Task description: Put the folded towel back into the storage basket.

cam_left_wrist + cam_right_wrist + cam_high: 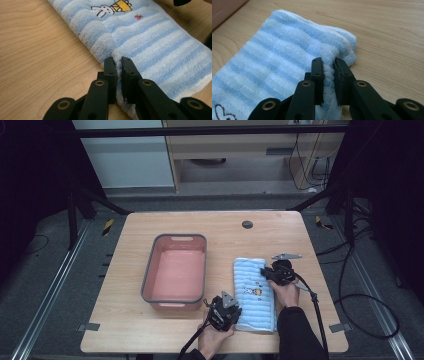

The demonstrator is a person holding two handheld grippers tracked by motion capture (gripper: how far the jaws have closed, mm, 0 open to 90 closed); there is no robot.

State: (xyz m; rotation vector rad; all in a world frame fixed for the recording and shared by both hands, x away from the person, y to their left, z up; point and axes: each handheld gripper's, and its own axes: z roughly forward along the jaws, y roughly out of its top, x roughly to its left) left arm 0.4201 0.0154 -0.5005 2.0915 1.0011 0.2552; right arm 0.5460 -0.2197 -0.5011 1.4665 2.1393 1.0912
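We pinch the folded blue towel (255, 294), lying right of the pink basin (176, 273), with both tools: left gripper (118, 65) nips its near-left edge, right gripper (327, 66) its far-right edge, likely to lift it evenly.

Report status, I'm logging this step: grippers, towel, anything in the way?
Left gripper and right gripper each shut on towel edge. Towel folded, flat on table. Pink bin beside it, apart.
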